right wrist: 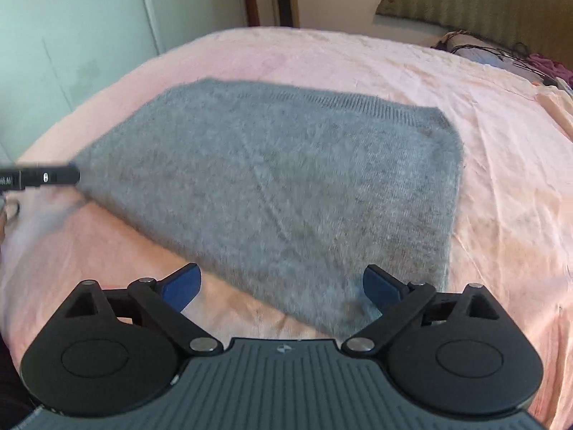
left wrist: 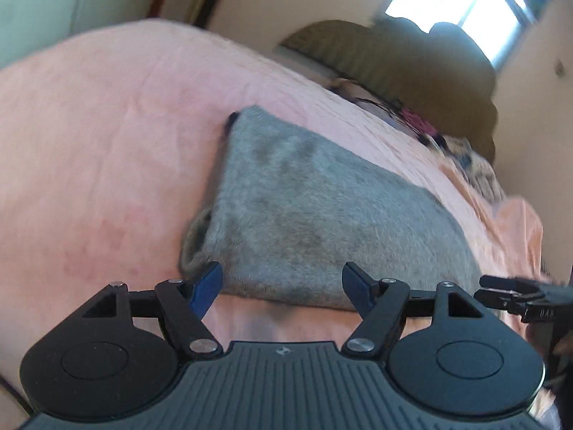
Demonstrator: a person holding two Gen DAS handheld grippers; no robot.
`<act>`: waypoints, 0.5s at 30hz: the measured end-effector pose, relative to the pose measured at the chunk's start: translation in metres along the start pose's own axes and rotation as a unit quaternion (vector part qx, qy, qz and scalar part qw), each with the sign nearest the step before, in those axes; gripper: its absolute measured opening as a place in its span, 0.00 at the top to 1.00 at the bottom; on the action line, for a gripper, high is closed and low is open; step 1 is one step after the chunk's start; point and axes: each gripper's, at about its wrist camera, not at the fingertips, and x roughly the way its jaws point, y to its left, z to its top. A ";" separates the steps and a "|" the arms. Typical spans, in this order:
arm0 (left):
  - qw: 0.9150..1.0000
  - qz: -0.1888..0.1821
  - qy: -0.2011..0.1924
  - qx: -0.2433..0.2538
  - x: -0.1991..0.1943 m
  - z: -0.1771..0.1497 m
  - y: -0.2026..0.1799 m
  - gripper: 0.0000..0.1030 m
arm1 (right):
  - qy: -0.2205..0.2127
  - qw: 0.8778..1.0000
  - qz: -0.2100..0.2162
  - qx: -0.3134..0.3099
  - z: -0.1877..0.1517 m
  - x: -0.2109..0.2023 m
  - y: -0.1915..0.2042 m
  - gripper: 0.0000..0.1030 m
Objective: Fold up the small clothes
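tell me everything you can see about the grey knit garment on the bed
The grey knit garment is a fuzzy, wool-like piece lying flat on the pink bedspread, already folded into a rough rectangle. A ribbed band runs along its far edge in the right wrist view, and a rounded fold or loop sticks out at one near corner in the left wrist view. Its surface looks slightly mottled. The left gripper and right gripper hang open at its near edge; neither grips it.

A fuzzy grey knit garment (right wrist: 286,186) lies folded flat on the pink bedspread (right wrist: 501,179).
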 end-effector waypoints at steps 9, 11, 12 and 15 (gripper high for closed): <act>0.955 -0.106 -0.014 -0.276 0.018 -0.015 0.019 0.21 | -0.077 0.994 -0.079 0.030 0.057 0.060 -0.013 0.00; 0.959 -0.101 -0.016 -0.264 0.017 -0.017 0.016 0.21 | -0.054 0.993 -0.097 0.033 0.047 0.081 -0.023 0.00; 0.959 -0.094 -0.018 -0.268 0.018 -0.016 0.018 0.21 | -0.089 0.991 -0.097 0.014 0.036 0.082 -0.023 0.00; 0.949 -0.067 -0.050 -0.303 0.021 -0.006 0.027 0.21 | -0.100 0.991 -0.092 0.020 0.028 0.078 -0.022 0.00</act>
